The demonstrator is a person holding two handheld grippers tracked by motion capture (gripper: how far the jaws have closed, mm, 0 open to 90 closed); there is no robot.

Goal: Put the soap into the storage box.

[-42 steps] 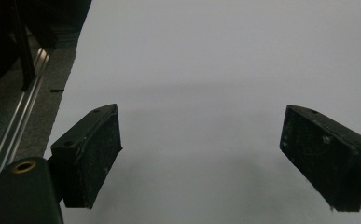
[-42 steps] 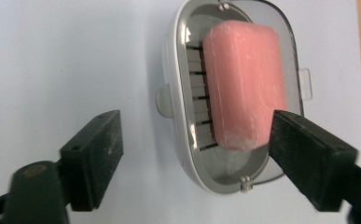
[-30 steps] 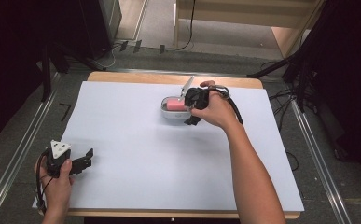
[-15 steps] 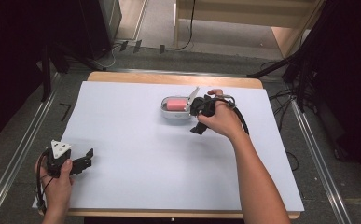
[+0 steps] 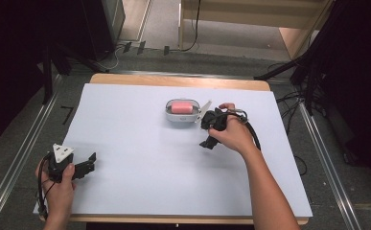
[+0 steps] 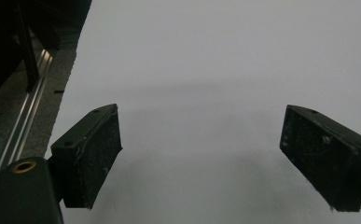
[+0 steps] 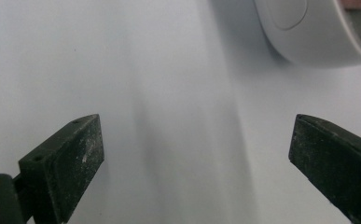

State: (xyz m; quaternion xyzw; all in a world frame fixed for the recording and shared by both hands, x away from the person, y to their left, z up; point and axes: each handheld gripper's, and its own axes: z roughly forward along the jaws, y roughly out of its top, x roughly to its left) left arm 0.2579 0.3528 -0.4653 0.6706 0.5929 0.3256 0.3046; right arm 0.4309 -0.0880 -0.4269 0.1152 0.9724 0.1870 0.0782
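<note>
The right tool had drawn back from the white case, jaws just opened wide and empty, leaving it near the worktop's far edge; the left tool waited wide at the near-left corner.

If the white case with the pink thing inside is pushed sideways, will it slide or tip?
The white case looks low and wide, so it would probably slide rather than tip. Its smooth rounded shell may be slippery to grip. It seems small and likely light.
</note>
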